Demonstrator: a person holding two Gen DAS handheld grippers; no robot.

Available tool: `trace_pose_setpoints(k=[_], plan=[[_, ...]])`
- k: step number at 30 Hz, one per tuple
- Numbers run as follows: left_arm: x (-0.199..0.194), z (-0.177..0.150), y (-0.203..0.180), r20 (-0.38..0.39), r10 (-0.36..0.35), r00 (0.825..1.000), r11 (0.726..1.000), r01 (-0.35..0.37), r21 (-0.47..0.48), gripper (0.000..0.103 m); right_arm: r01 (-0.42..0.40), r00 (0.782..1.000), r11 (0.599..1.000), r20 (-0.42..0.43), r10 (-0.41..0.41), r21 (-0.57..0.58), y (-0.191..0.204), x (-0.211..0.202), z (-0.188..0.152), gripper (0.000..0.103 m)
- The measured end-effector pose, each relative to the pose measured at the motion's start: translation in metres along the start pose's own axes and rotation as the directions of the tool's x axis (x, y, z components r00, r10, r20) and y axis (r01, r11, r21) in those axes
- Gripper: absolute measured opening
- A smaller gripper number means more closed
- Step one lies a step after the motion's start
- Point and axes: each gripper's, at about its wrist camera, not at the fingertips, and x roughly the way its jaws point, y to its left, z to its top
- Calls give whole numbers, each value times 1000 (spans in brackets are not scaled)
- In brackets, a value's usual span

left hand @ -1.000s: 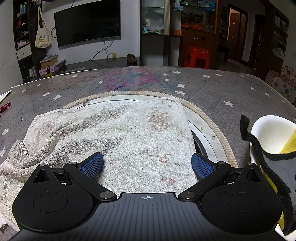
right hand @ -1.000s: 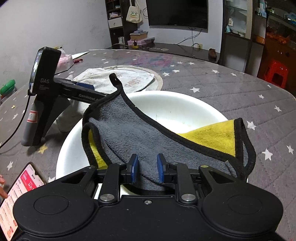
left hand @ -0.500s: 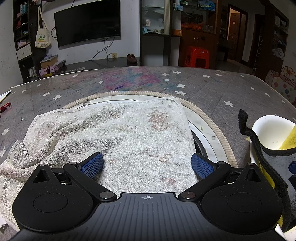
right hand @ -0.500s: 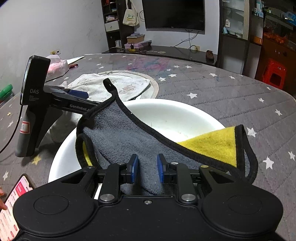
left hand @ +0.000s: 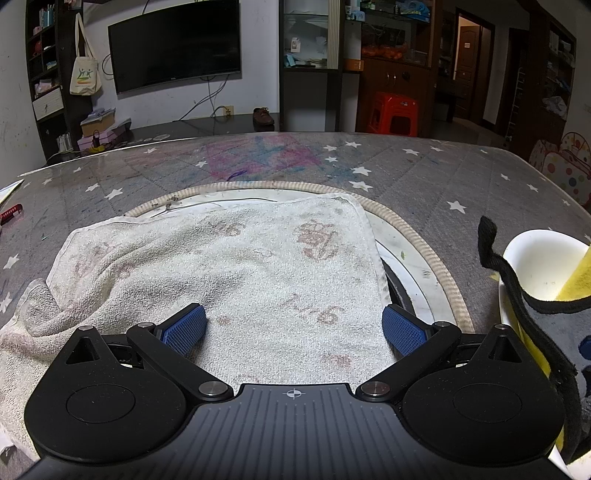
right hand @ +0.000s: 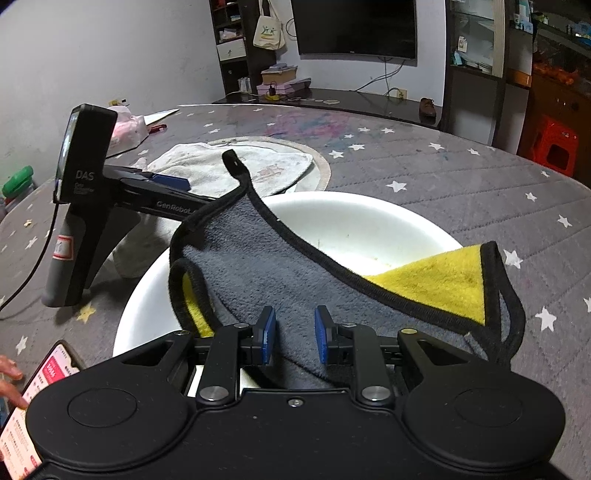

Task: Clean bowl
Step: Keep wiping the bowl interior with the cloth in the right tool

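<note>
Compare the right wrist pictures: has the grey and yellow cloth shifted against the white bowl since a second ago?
Yes, slightly. The cloth has slid left over the bowl, leaving more of the bowl's right inner wall bare.

A home living room, to judge by the furnishings. Large dark television mounted on the far wall, with everything else placed around it: tote bag hanging to its left beside open shelves, low dark console beneath with boxes and a shoe on top, glass-fronted cabinet to its right, red plastic stool farther right. Star-patterned grey cloth over the round table in front, stained with crayon scribbles.
</note>
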Motion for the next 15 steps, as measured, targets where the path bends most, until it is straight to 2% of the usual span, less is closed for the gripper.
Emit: trace_pose_setpoints(k=[15], plan=[[-1,0,0,0,0,1000,1000,0,0,103,-22,999,1000,-25,22,-1,4,-13,-9,25]])
